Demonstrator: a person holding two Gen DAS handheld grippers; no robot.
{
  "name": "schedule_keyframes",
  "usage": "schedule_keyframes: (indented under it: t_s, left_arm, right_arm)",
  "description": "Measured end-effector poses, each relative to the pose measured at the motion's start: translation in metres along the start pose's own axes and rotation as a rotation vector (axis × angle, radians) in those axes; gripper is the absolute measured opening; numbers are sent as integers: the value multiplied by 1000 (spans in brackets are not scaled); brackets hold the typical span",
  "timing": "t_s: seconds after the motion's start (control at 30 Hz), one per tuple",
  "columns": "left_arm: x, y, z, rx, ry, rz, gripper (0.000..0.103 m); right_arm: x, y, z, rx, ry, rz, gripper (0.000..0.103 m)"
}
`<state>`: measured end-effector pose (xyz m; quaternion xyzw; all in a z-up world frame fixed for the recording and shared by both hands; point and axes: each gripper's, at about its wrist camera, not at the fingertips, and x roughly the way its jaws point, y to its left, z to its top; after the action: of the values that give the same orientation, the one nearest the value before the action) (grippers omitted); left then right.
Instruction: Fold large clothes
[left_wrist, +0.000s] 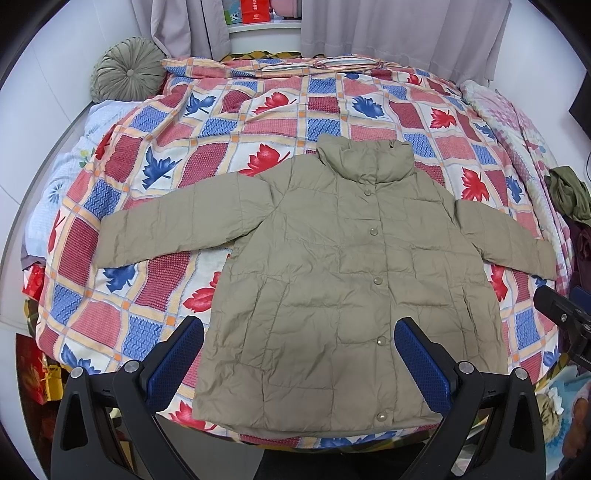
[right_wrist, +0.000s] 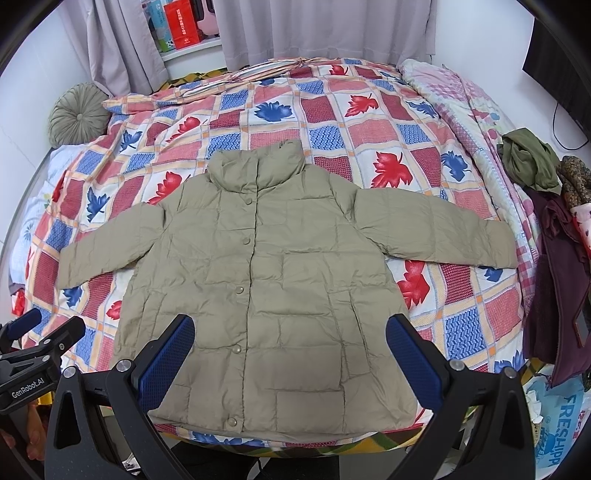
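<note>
Only in right wrist view: maroon garment (right_wrist: 554, 295); lies flat on quilt (left_wrist: 258, 122), khaki jacket (left_wrist: 332, 280), collar pointing away, hem nearest; spread wide, holding nothing, left gripper (left_wrist: 299, 354) and right gripper (right_wrist: 290, 350).

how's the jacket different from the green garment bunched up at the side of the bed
The jacket lies spread flat in the middle of the bed, sleeves out and snaps closed; the green garment sits crumpled in a heap at the bed's right edge. The jacket is pale khaki and quilted; the green garment is darker olive and looks thin. Both rest on the bed, untouched by either tool.
</note>
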<state>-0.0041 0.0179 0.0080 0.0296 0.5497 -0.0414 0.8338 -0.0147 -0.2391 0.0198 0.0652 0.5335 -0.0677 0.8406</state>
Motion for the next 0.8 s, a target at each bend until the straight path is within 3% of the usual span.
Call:
schedule_keyframes:
  t_s: [0.3, 0.43, 0.8]
  left_arm:
    - [6, 10, -1, -15, 13, 17, 103]
    - [21, 29, 0, -49, 45, -10, 103]
    - [105, 123, 5, -268, 86, -112, 103]
  right_arm:
    - [3, 3, 1, 1, 9, 3, 103]
    - [5, 7, 1, 8, 21, 12, 103]
    - [65, 49, 0, -6, 60, 105, 103]
